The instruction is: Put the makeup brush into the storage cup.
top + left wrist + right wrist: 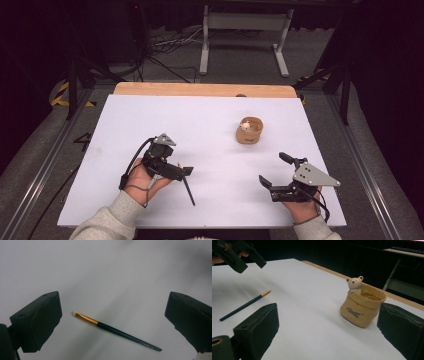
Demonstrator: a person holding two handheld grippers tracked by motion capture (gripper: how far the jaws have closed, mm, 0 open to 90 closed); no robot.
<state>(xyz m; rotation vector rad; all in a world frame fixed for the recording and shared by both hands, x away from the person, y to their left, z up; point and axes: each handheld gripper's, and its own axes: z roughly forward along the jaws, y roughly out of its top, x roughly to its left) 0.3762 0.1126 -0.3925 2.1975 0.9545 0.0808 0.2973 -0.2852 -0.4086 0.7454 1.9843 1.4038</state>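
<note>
- The left gripper [186, 172] hovers over the thin brush [113, 330] with its jaws spread wide and nothing between them. The brush lies flat on the white surface [210, 125], well apart from the bear pot [249, 130].
- In the left gripper view the brush sits between the jaws but slanted across the gap. A straight close could nudge it sideways or make it roll, not pinch it.
- The handle is slim and lies tight against the surface, so the pads may meet above it and come up empty, or scrape the surface if pushed too low.
- A hold near the bristle end [74, 313] could bend the hairs; a hold far down the tail would probably leave the brush drooping.
- The right gripper [274, 174] rests near the front edge, also wide open and empty, pointing toward the pot. A careless sweep could tip the light-looking pot.
</note>
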